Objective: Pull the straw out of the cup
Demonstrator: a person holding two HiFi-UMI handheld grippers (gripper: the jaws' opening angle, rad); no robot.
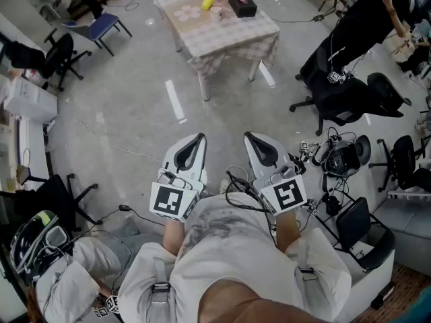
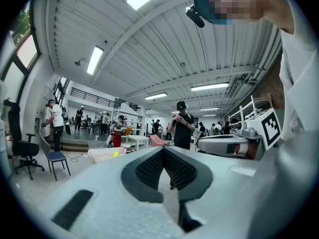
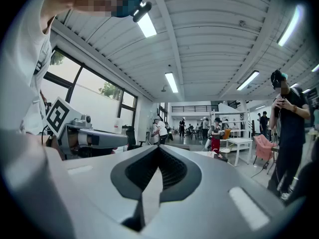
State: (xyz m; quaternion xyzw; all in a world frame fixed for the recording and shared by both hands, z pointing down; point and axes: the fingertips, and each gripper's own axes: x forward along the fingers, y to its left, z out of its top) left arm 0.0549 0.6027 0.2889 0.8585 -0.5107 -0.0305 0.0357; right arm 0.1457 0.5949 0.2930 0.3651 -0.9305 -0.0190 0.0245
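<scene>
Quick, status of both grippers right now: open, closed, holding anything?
Left gripper: closed, jaws together, holding nothing.
Right gripper: closed, jaws together, holding nothing.

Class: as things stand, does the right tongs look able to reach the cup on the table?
Probably not: right tongs sit shut by the body; floor separates them from the cup.

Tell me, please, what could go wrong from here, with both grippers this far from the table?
1. Cables lie on the floor nearby; walking to the table could snag them.
2. The cup stands close to a yellow object and a black box, which a wide approach might knock.
3. The left gripper and right gripper are shut and hold nothing; one must open before gripping the straw, too small to see here.
</scene>
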